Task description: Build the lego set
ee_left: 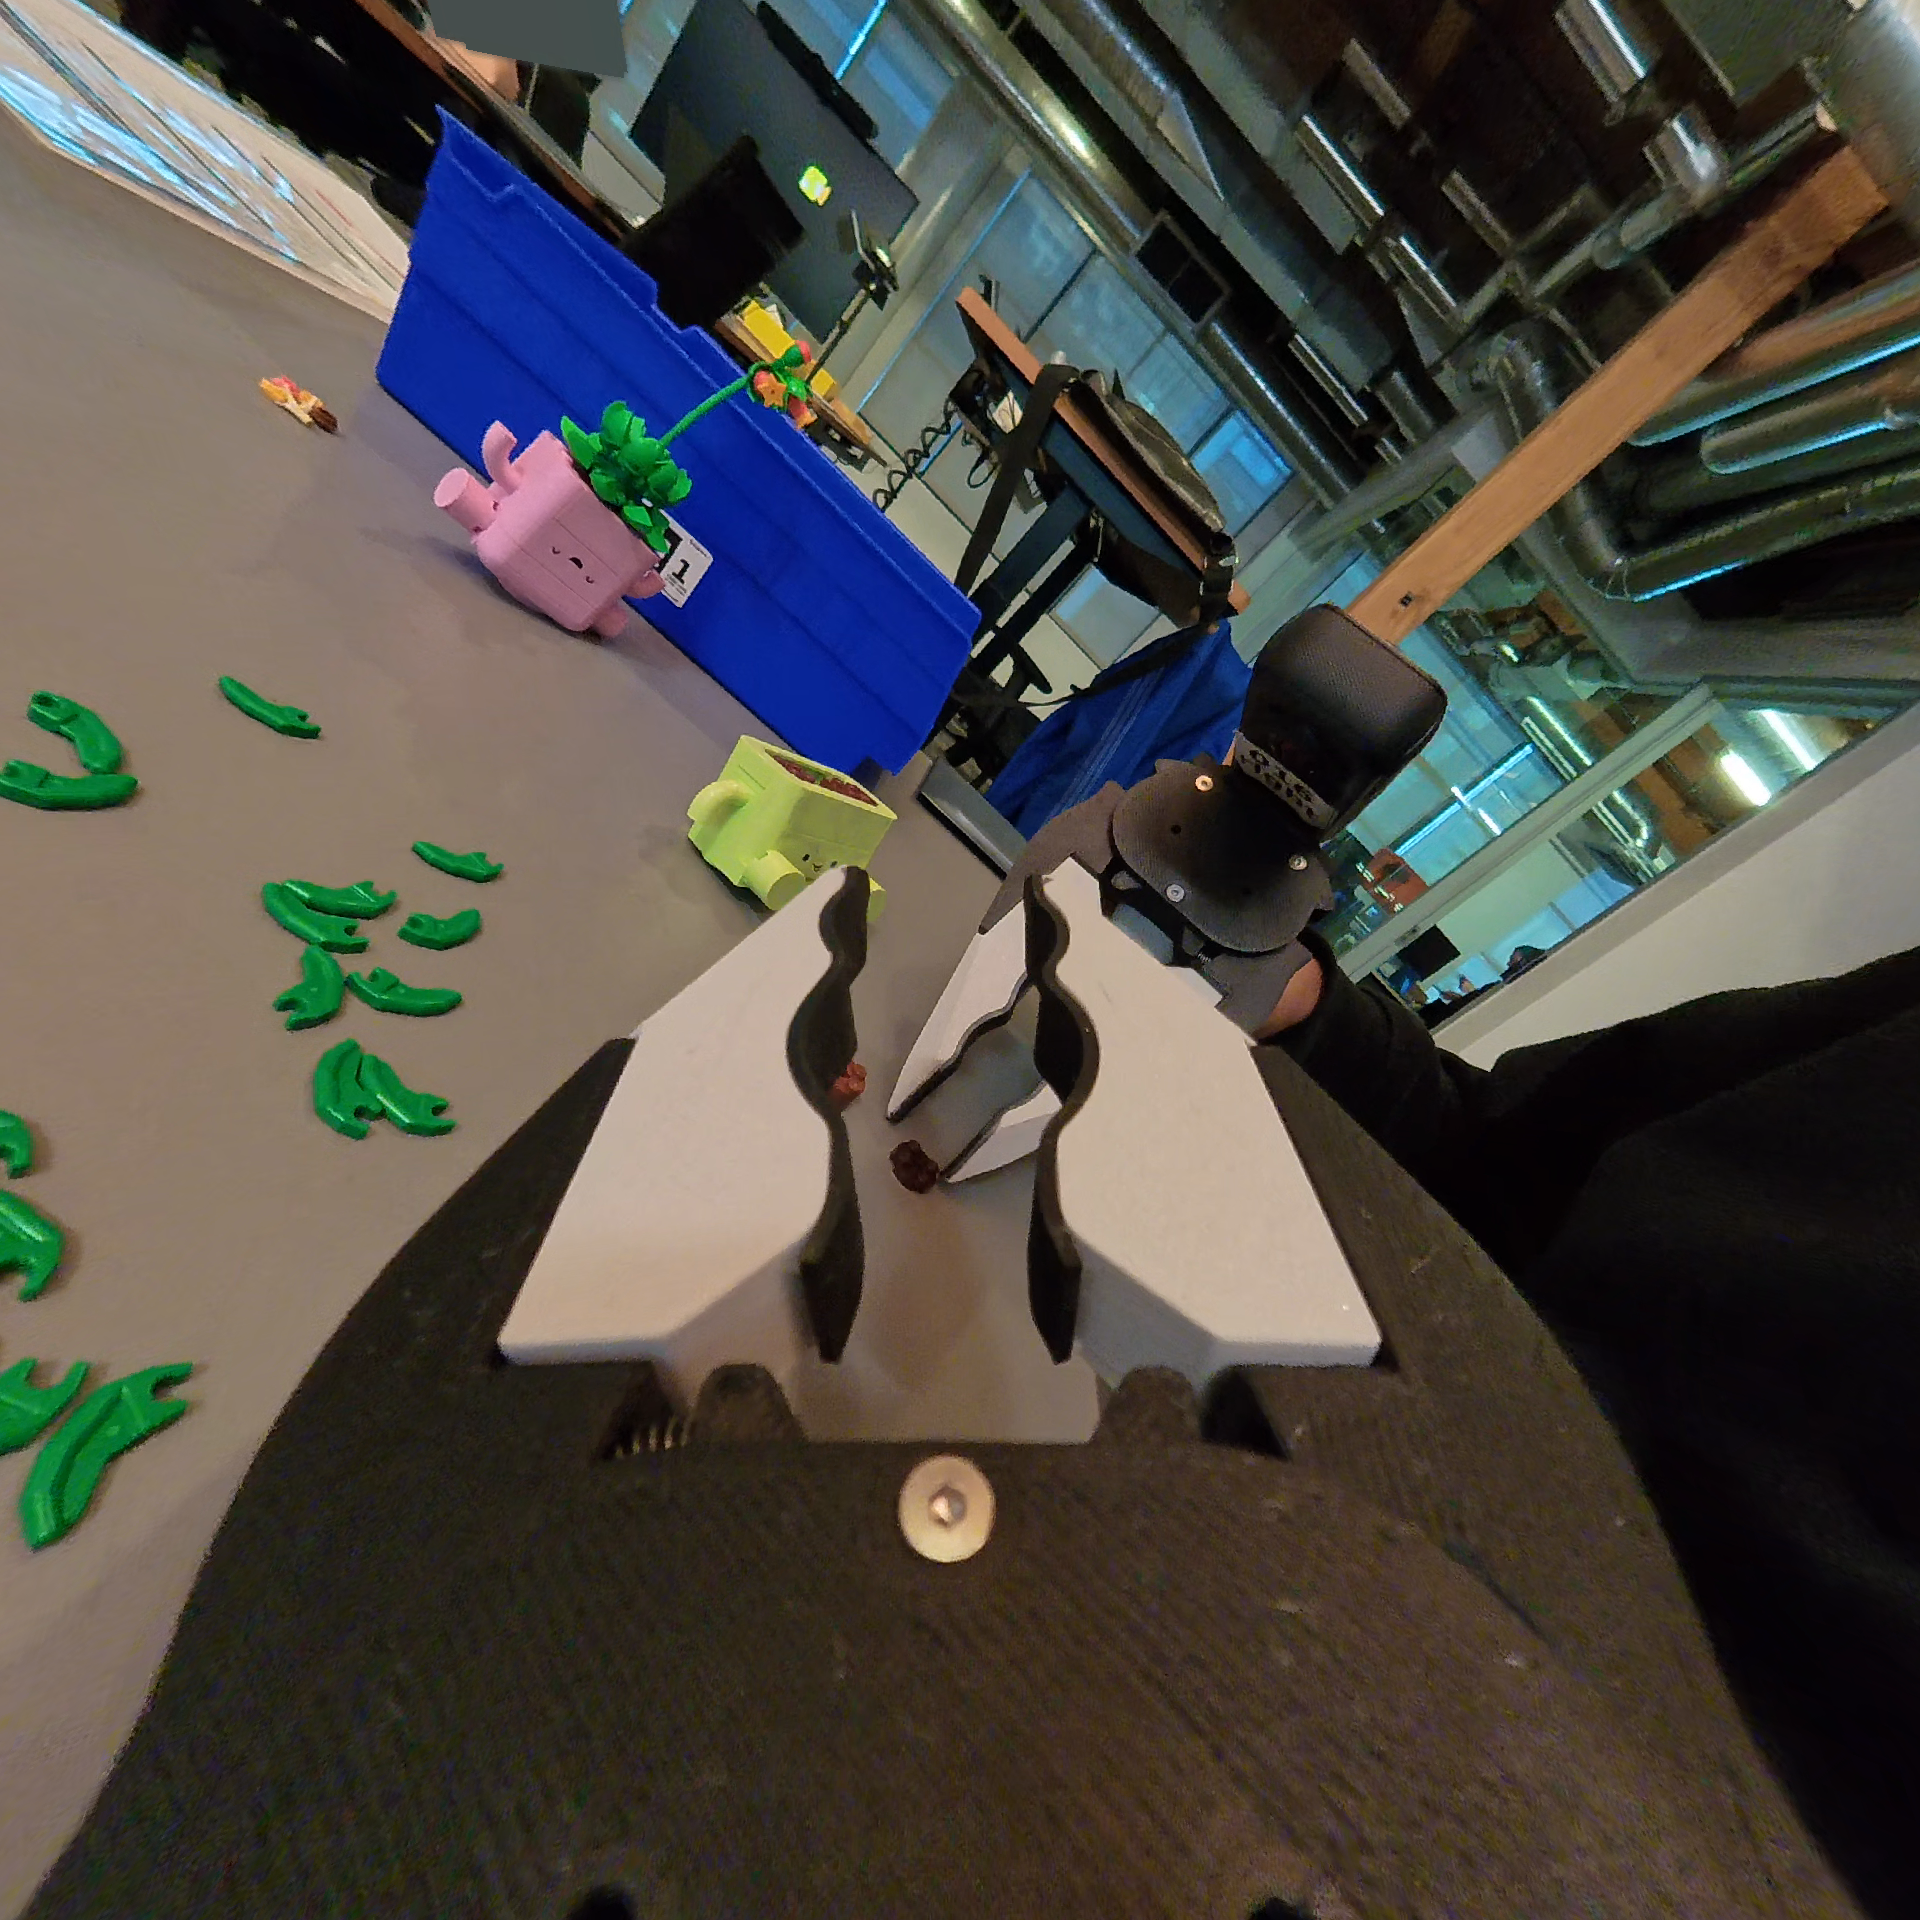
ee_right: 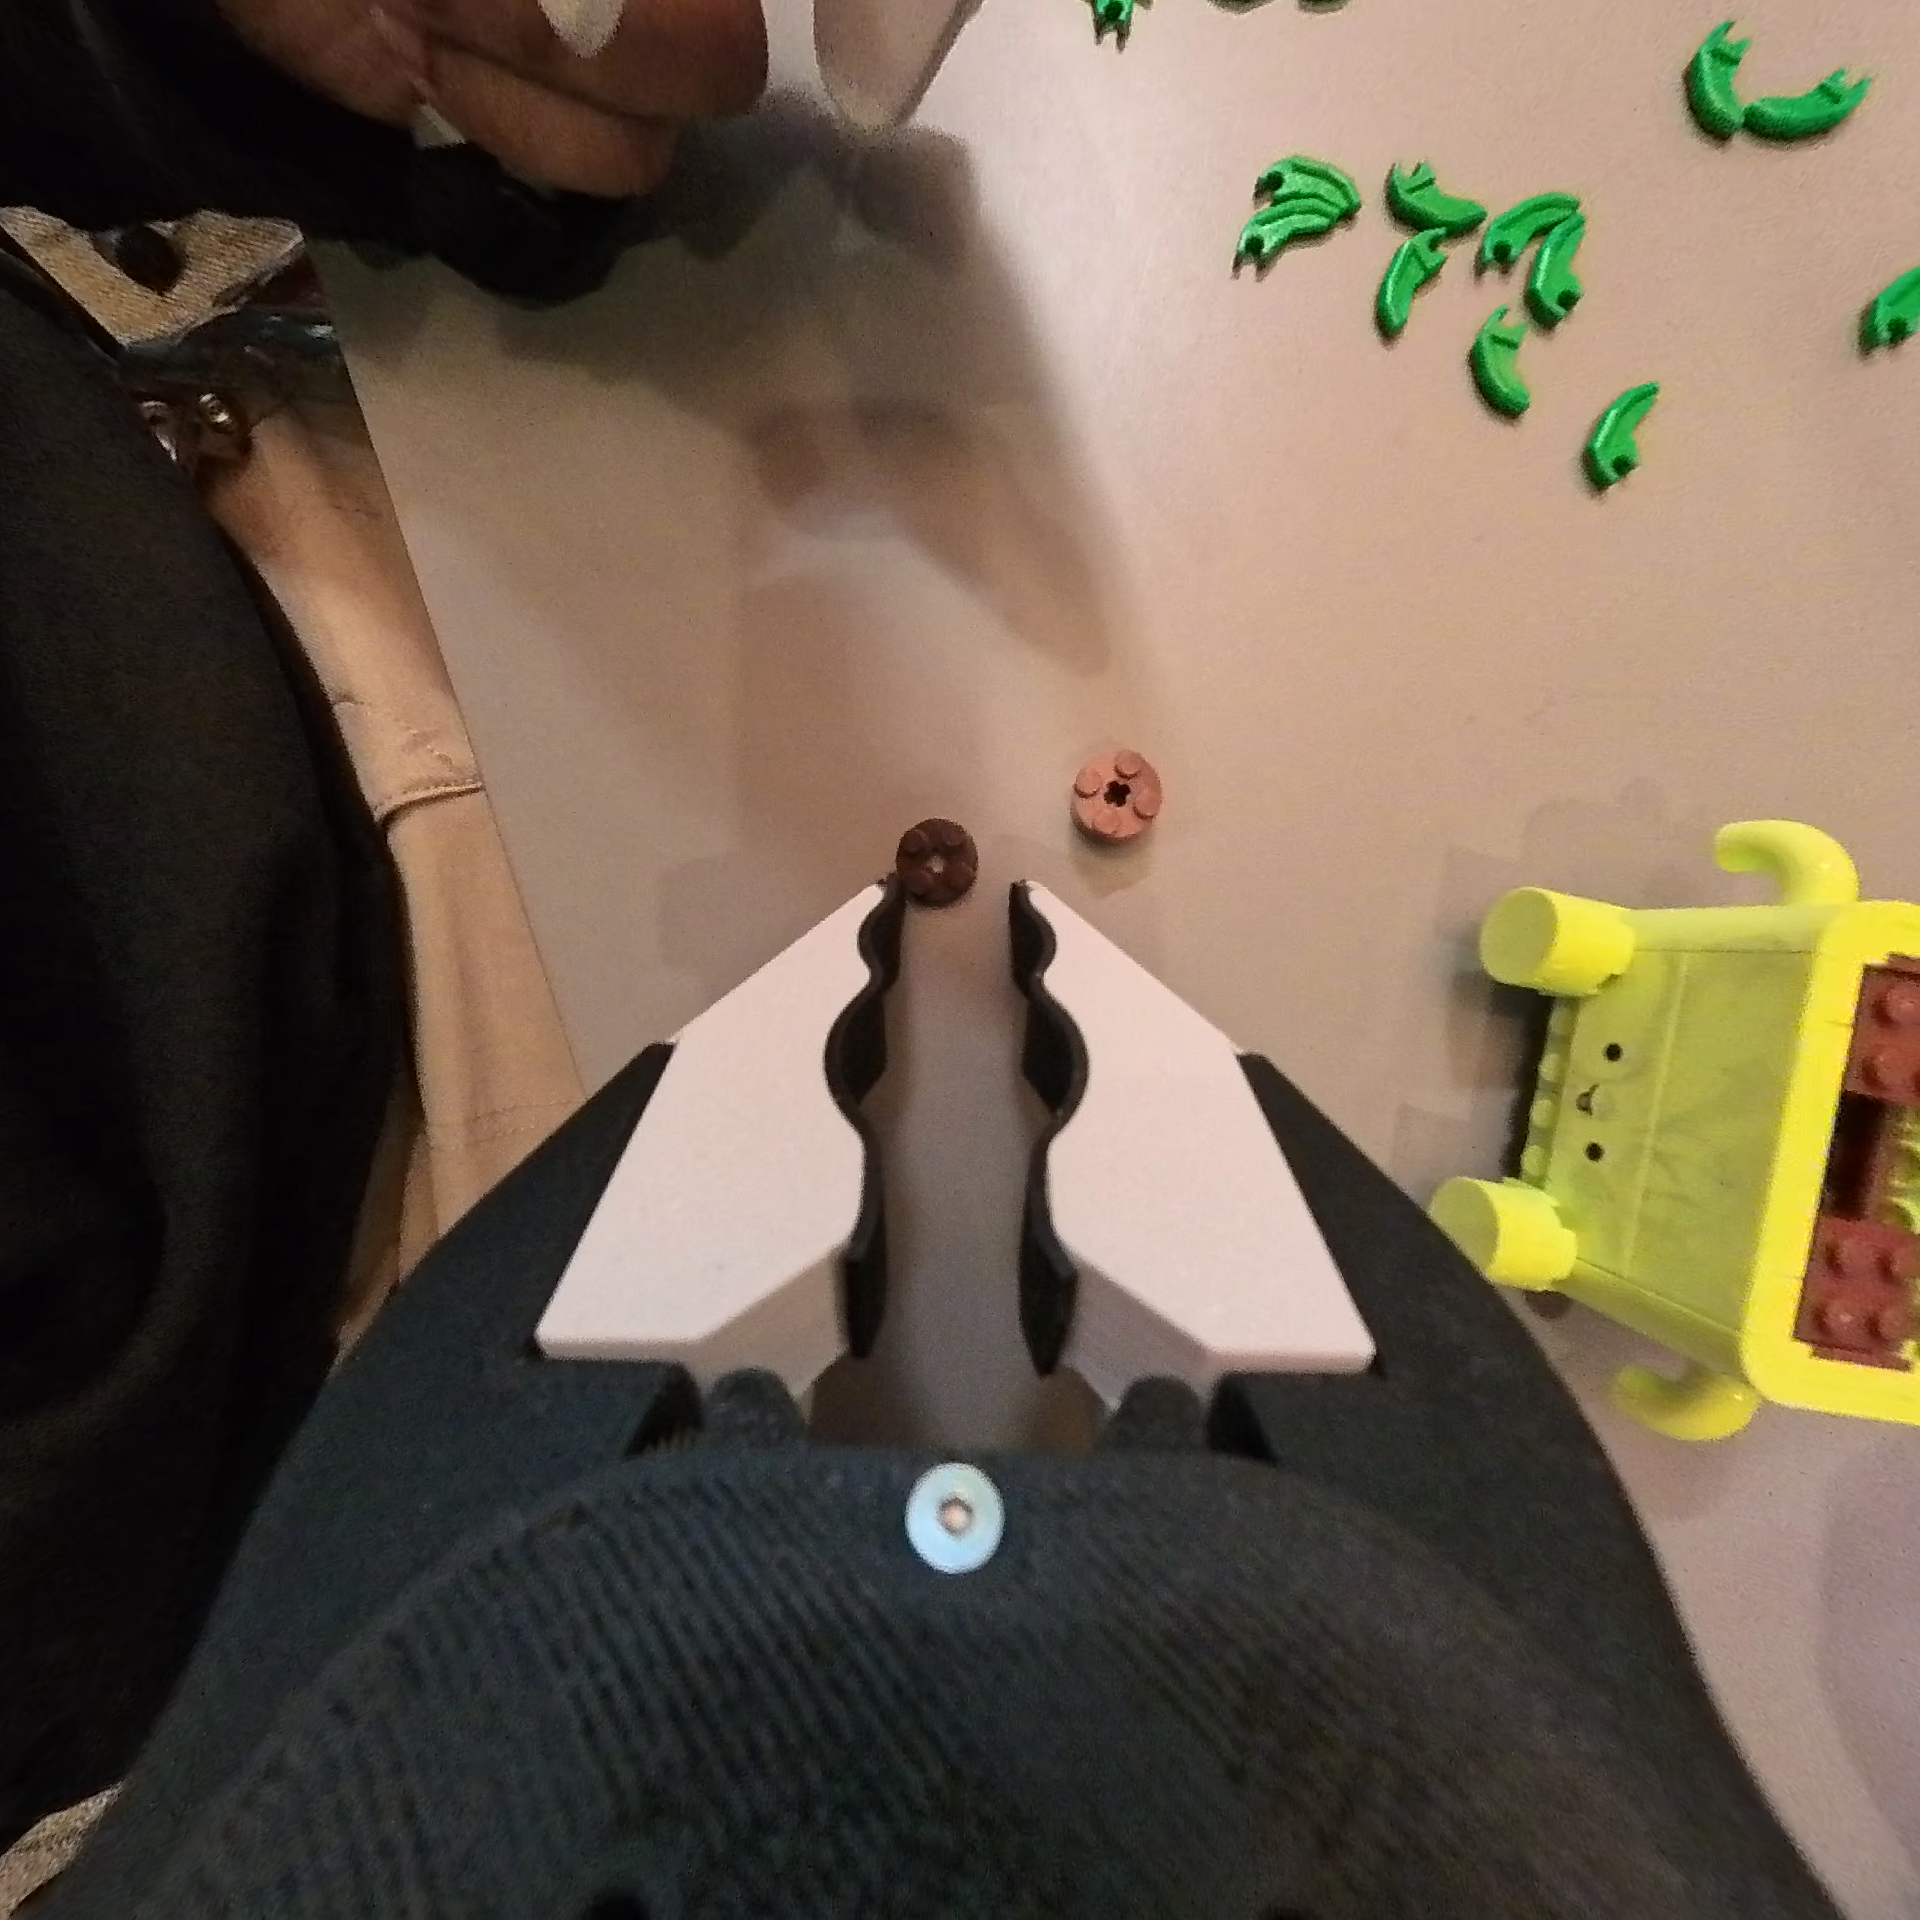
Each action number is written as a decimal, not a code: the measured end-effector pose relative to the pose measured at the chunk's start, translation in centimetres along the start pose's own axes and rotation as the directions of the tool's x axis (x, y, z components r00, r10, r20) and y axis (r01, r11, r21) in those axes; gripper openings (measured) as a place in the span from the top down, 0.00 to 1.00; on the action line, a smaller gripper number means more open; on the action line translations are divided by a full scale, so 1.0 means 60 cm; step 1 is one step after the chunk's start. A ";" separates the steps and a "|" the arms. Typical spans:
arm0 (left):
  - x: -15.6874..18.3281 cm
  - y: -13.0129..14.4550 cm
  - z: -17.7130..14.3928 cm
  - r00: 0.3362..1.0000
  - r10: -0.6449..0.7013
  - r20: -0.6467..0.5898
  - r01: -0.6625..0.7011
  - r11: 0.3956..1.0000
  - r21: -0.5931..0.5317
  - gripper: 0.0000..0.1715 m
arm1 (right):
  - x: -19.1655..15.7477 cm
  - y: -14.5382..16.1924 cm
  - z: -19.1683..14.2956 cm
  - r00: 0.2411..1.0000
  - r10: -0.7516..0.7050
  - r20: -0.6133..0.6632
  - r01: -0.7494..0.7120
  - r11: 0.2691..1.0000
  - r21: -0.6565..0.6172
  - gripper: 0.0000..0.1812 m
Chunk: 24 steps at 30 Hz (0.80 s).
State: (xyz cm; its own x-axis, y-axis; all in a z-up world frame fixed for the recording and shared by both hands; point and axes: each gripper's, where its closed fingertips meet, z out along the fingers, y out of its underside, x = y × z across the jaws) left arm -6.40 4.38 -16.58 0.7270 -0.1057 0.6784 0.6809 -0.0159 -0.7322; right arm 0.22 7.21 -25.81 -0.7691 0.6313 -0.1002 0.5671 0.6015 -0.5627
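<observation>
A dark brown round plate lies on the grey table, just ahead of my right gripper's left fingertip. A lighter brown round plate lies a little beyond and to the right. My right gripper is open and empty. It also shows in the left wrist view, tips down at the dark plate. My left gripper is open and empty, held above the table behind both plates. A lime green pot with brown bricks in its top sits to the right.
A pink pot with a green plant stands before a blue bin. Several green leaf pieces are scattered on the left, and show in the right wrist view. A person's hand and dark sleeve are close by. There is about 12 cm between the tips of the two grippers. About 11 cm separates my right fingertips from the lime green pot. It is also in sight in the left wrist view.
</observation>
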 end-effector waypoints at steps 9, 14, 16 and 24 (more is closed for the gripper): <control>-0.001 -0.005 -0.001 1.000 0.001 0.004 -0.001 1.000 0.022 0.85 | 0.030 -0.010 -0.020 0.995 0.003 -0.099 -0.001 1.000 0.018 0.89; 0.000 -0.005 -0.002 1.000 0.008 0.005 -0.008 1.000 0.023 0.85 | 0.038 -0.030 -0.016 0.994 -0.074 -0.085 0.072 0.997 -0.023 0.85; 0.000 -0.002 0.000 1.000 0.012 0.002 -0.012 1.000 0.011 0.85 | 0.040 -0.032 -0.010 0.981 -0.181 -0.064 0.177 0.982 -0.069 0.86; 0.000 0.000 -0.001 1.000 0.028 0.001 -0.028 1.000 -0.003 0.85 | 0.045 -0.038 -0.005 0.897 -0.435 0.083 0.442 0.873 -0.207 0.88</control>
State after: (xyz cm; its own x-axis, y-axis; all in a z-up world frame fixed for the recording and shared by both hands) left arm -6.40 4.34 -16.55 0.7459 -0.1047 0.6578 0.6601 -0.0161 -0.7510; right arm -3.06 7.69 -24.56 -0.9607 0.2638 0.0865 0.2158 0.9055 -0.3653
